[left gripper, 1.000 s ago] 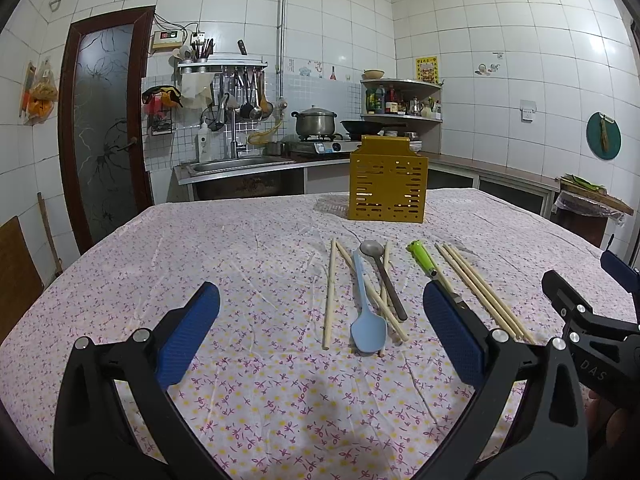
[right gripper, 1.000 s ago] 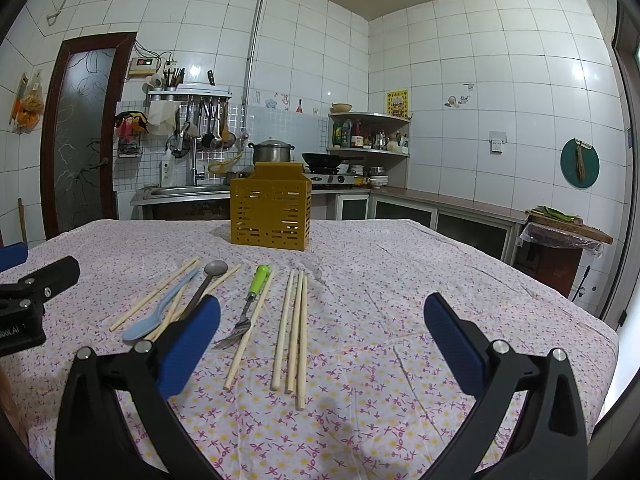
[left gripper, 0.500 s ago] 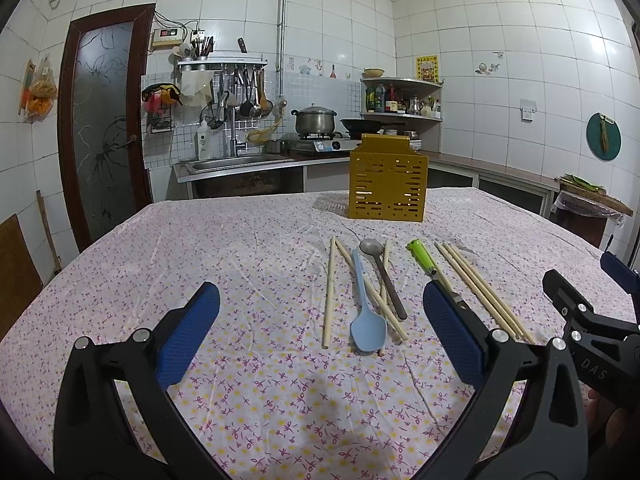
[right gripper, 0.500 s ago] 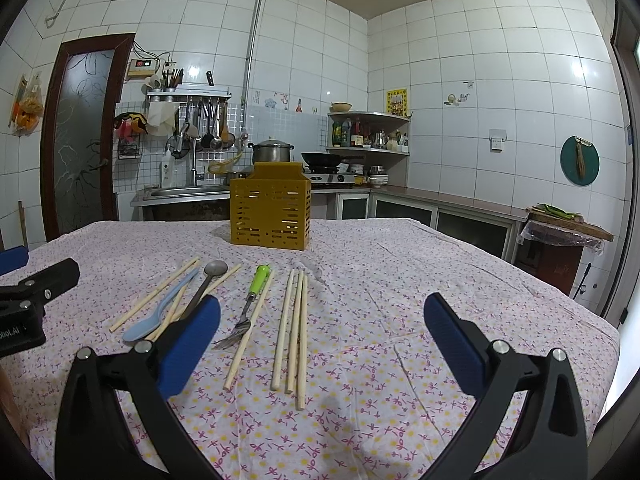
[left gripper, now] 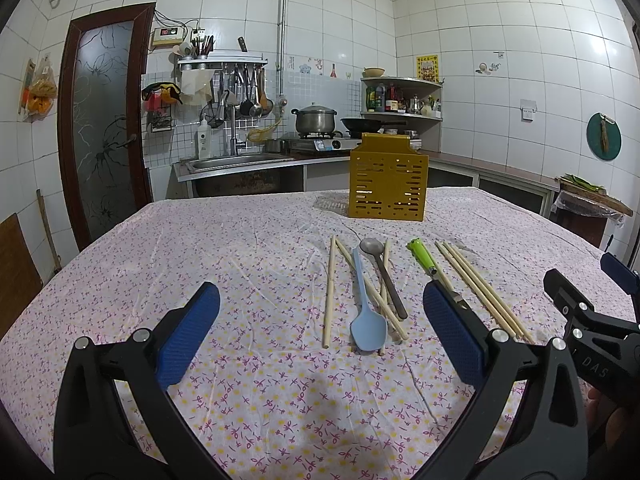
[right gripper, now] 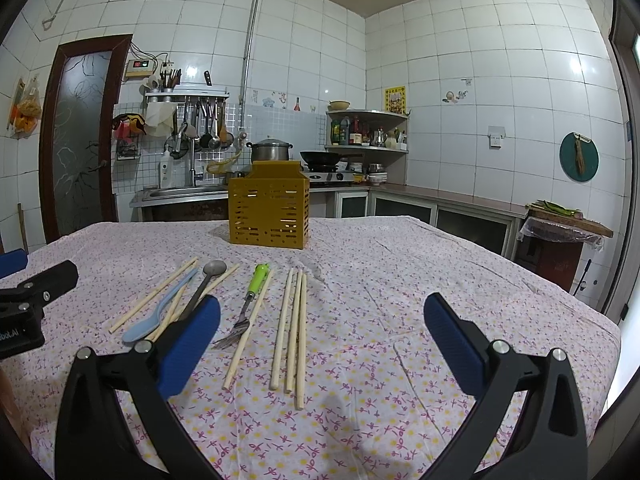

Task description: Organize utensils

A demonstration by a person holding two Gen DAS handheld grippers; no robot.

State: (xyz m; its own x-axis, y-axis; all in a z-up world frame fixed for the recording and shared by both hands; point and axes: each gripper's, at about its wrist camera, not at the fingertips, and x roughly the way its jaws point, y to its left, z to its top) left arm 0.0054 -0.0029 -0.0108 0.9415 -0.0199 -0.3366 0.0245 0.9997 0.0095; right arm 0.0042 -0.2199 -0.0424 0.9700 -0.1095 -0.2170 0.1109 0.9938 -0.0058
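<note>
Wooden chopsticks (right gripper: 294, 328) near the yellow slotted holder (right gripper: 269, 216) look light, stiff and thin, best pinched mid-length, while left gripper (left gripper: 320, 336) and right gripper (right gripper: 322, 340) hover wide apart.

Even indoor light, glare on wall tiles (right gripper: 576, 68), sharp focus, fisheye-bent dark corners.

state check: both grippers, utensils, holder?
left gripper: open, empty, above the cloth
right gripper: open, empty
yellow holder: upright at the far side; contents not visible
blue spoon: flat, lying across chopsticks
metal spoon: flat, beside the blue spoon
green-handled fork: flat, tines toward the camera
three chopsticks: flat, side by side, right of the fork
</note>
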